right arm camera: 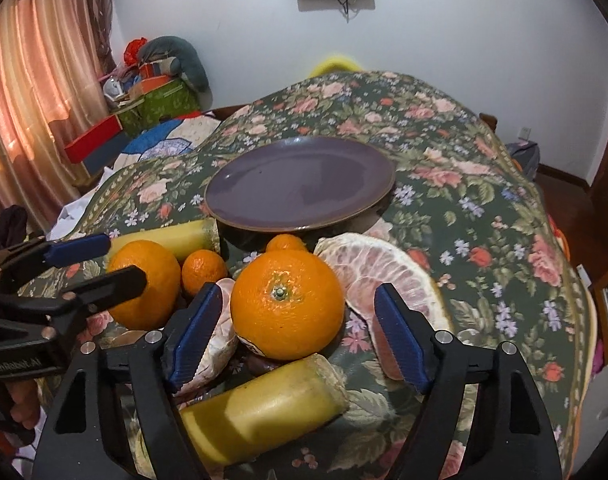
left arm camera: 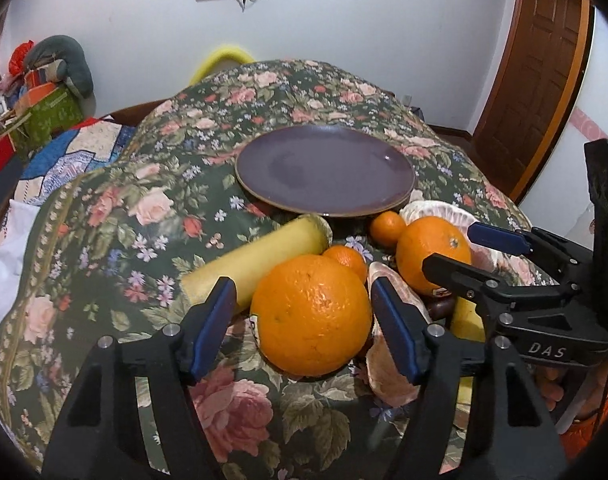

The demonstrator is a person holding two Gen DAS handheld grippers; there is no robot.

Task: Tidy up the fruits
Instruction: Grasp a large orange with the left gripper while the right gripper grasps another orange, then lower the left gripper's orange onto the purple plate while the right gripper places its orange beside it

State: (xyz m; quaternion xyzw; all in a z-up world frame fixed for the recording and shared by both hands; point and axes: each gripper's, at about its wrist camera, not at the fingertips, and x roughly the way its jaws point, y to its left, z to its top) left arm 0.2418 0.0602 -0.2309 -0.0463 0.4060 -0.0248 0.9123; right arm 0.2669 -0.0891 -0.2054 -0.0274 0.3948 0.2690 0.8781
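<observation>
A purple plate lies empty on the floral cloth; it also shows in the right wrist view. My left gripper is open with a large orange between its pads, not squeezed. My right gripper is open around a second large orange, which also shows in the left wrist view. Two small mandarins, two yellow banana pieces and pomelo segments lie around them.
The floral cloth covers a rounded surface that drops off at the sides. Boxes and cushions are piled at the far left. A wooden door stands at the right. A curtain hangs at the left.
</observation>
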